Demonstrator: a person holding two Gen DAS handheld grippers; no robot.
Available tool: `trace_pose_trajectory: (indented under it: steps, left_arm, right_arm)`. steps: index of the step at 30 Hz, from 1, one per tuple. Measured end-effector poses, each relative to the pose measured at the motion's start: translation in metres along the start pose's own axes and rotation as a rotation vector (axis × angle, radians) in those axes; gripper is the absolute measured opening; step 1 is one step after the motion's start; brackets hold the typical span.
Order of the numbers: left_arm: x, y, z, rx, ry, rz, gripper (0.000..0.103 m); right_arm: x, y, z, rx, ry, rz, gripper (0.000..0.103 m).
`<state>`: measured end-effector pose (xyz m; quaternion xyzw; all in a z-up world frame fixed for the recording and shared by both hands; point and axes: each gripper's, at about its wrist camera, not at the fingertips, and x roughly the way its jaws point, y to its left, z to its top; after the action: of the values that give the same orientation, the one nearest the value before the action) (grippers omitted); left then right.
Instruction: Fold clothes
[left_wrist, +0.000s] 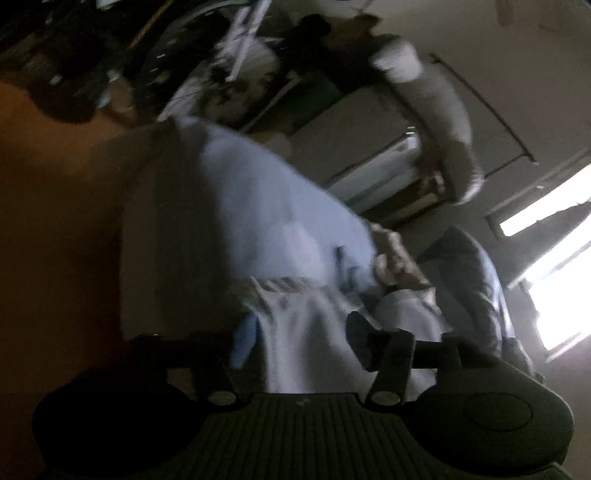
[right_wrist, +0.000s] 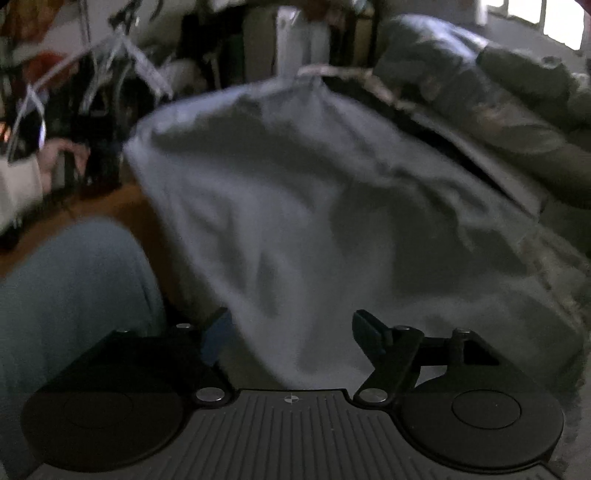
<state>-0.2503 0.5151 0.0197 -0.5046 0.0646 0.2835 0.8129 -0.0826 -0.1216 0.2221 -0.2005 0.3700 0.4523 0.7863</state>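
Ahead of the right gripper (right_wrist: 295, 334), a pale grey-blue garment (right_wrist: 303, 206) fills the right wrist view, draped and creased, its long axis running from the fingers up and away toward a far edge near a hanger-like bar. The jaws stand apart, released; cloth lies between them, pads not pressing. Only this view shows a dark olive coat (right_wrist: 517, 122) to the right and a hand (right_wrist: 61, 158) far left. The left wrist view alone shows the person's grey sleeve (left_wrist: 436, 110) and bright windows (left_wrist: 554, 258). There the left gripper (left_wrist: 304, 339) is likewise released, with the garment (left_wrist: 229, 206) between and beyond its fingers. Both views are blurred and dim; the garment's type and lower edge cannot be made out.
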Motion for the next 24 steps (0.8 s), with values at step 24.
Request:
trace_pose_trajectory:
  steps: [24]
  left_arm:
    - [0.102,-0.207,-0.05,0.177,0.063,-0.35,0.103]
  right_arm:
    - [0.02,-0.117,0.287,-0.073,-0.237,0.196,0.087]
